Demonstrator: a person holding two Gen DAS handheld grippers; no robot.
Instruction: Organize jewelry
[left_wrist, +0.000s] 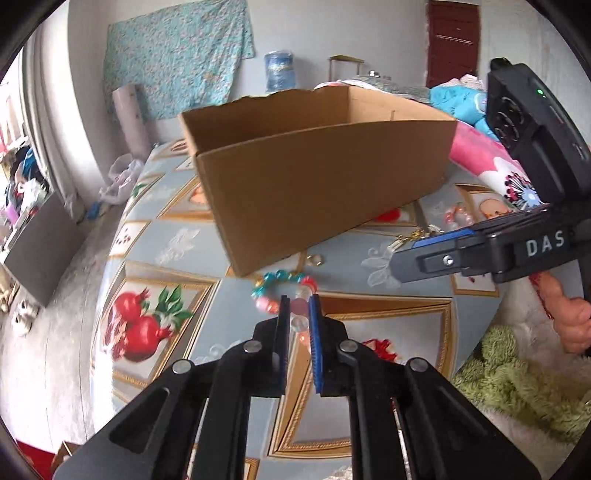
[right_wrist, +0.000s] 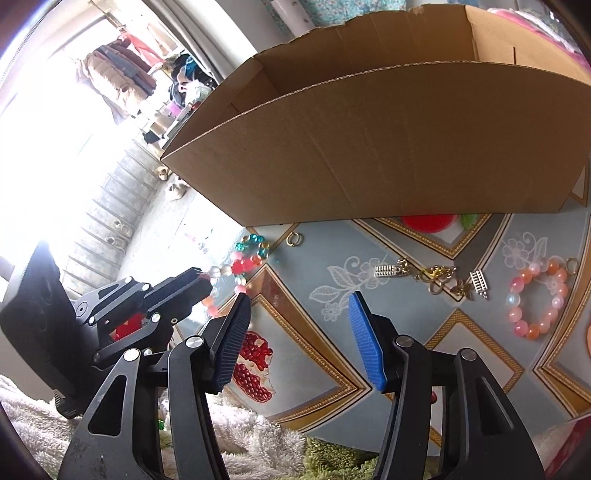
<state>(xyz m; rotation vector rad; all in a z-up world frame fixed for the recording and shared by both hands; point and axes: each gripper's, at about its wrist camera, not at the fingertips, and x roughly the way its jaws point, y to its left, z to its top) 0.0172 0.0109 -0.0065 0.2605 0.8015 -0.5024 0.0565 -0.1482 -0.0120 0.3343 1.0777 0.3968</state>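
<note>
The left tool (left_wrist: 298, 303) was clenched on a bead bracelet (left_wrist: 282, 291) at frame centre, below the box (left_wrist: 317, 162). The right tool (right_wrist: 299, 295) stood released. Beads might slip, the grip being thin.

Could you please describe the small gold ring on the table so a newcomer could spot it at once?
Start at the cardboard box on the patterned table. Just before its near wall, right of the teal-and-red bead bracelet, lies the gold ring. It is one plain metal hoop, with no beads or charms.
</note>
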